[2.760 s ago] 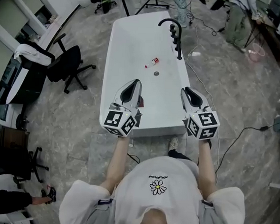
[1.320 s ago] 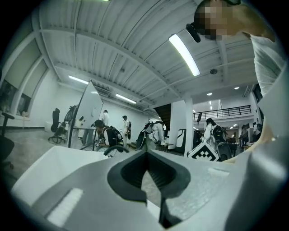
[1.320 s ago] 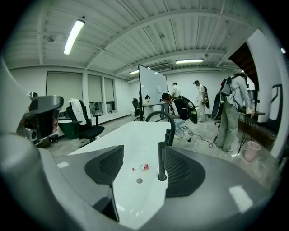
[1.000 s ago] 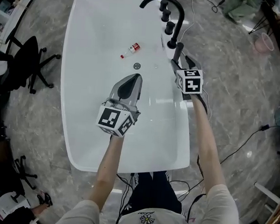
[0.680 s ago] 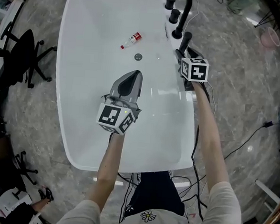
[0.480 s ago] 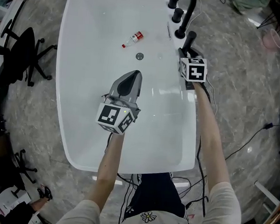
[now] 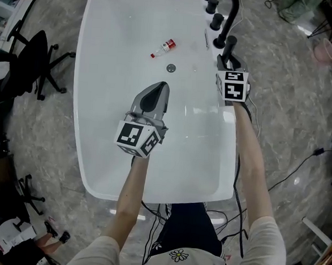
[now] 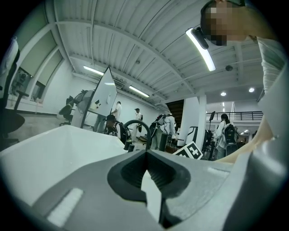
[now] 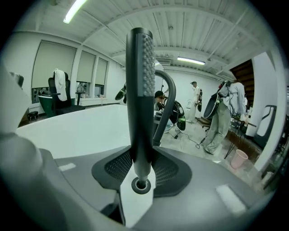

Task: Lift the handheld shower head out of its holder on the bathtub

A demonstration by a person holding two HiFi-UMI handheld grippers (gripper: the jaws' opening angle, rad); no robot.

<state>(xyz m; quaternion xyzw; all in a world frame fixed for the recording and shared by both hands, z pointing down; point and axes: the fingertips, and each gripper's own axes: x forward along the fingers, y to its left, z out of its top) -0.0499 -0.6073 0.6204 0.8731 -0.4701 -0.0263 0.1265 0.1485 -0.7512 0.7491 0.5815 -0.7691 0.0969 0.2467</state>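
Observation:
The black handheld shower head (image 9: pixel 137 90) stands upright in its holder on the bathtub's right rim, just before the black faucet (image 7: pixel 231 9). In the head view only the top of the shower head (image 7: pixel 230 44) shows beyond my right gripper (image 7: pixel 227 61). In the right gripper view my right gripper (image 9: pixel 141 164) is shut on the wand's lower stem, just above the holder ring (image 9: pixel 141 184). My left gripper (image 7: pixel 159 88) hangs shut and empty over the inside of the white bathtub (image 7: pixel 81 123); the left gripper (image 8: pixel 146 155) shows its pads meeting.
A small red-capped bottle (image 7: pixel 163 48) and the drain (image 7: pixel 171 69) lie on the tub floor. Black tap knobs (image 7: pixel 217 20) stand along the rim behind the shower head. An office chair (image 7: pixel 41 58) stands left of the tub; cables (image 7: pixel 300 161) run over the marble floor at right.
The person has stepped up to the tub. My right gripper has moved along the right rim to the shower head and now holds its stem. The left gripper has stayed over the basin.

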